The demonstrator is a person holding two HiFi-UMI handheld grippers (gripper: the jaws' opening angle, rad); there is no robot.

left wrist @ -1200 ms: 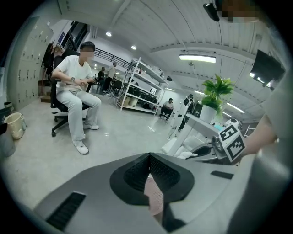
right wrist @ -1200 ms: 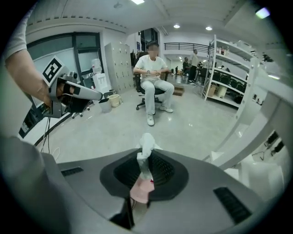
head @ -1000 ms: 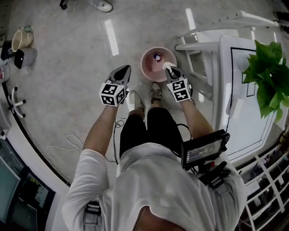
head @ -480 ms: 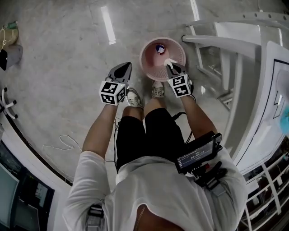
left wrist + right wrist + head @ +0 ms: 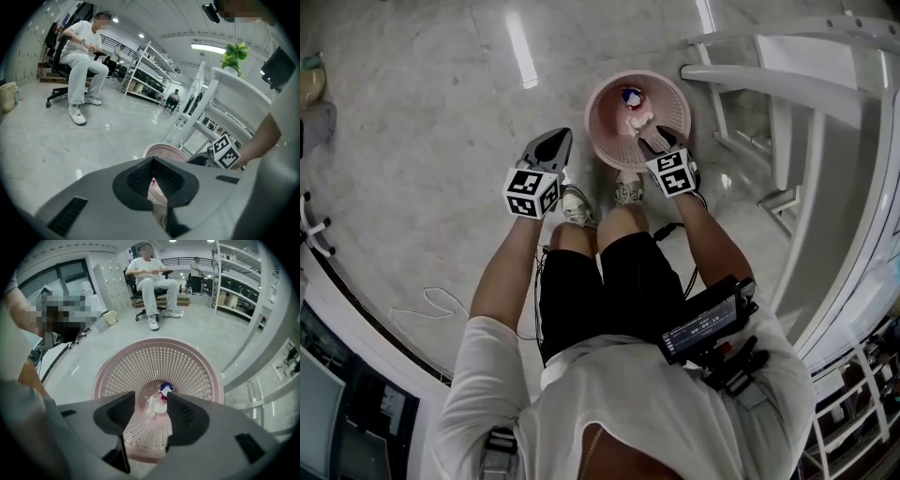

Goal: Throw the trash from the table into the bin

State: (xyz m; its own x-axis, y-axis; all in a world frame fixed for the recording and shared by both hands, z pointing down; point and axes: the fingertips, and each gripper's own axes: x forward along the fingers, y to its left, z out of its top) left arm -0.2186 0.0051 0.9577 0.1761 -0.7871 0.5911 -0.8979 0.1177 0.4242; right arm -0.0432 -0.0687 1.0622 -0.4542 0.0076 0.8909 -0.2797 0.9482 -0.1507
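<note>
Count, bins: one pink mesh bin [image 5: 598,141] on the floor, at 12 o'clock from my two shoes [image 5: 577,206].
Count, trash: two pieces, both inside the bin.
Count, tongs: two, one in each of my hands.
Trash, piece one: white, crumpled piece [image 5: 636,121], lying low in the bin towards its 6 o'clock side; in the right gripper view it shows through the gap between my jaws [image 5: 154,405].
Trash, piece two: blue-and-red piece [image 5: 630,96], at 12 o'clock from the white one, just beside it on the bin's bottom [image 5: 166,388].
Bin, look: round, perforated wall [image 5: 187,366], solid rim, mouth open upward.
Right gripper [image 5: 654,141]: over the bin's 5 o'clock rim, pointing steeply down into it; its jaws have just been opening and now stand well apart [image 5: 151,416], gripping nothing.
Left gripper [image 5: 553,145]: jaws pressed fully together [image 5: 153,171], empty; it hangs outside the bin, at 8 o'clock from it, over bare floor.
Edges: white table frame [image 5: 769,82] runs near the bin's 3 o'clock side.
Open room: bare floor lies from 8 to 12 o'clock of the bin.
</note>
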